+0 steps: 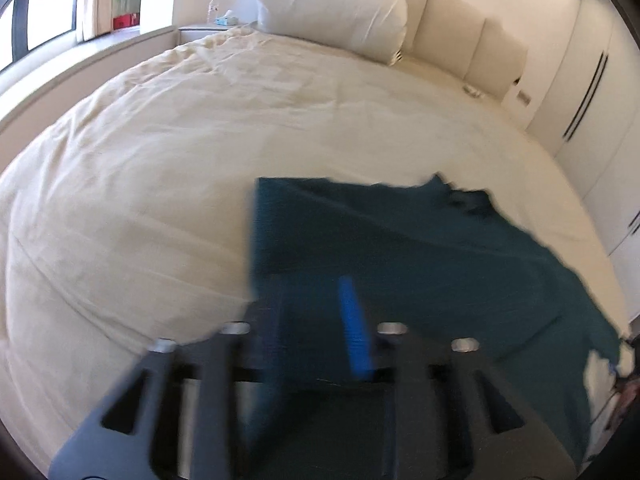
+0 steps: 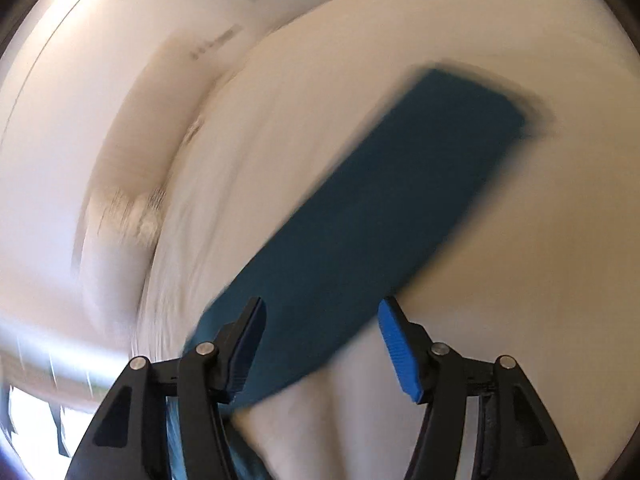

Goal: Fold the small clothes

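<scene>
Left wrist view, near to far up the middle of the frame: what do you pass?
Left tongs → teal garment → cream bedsheet → white pillow.

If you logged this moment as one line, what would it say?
task: fold small clothes | teal garment on bed | left gripper over garment, blurred | right gripper open above it

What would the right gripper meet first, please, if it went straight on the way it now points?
Most likely the teal garment, which lies directly ahead of the open right gripper on the bed; blur leaves depth unclear.
</scene>
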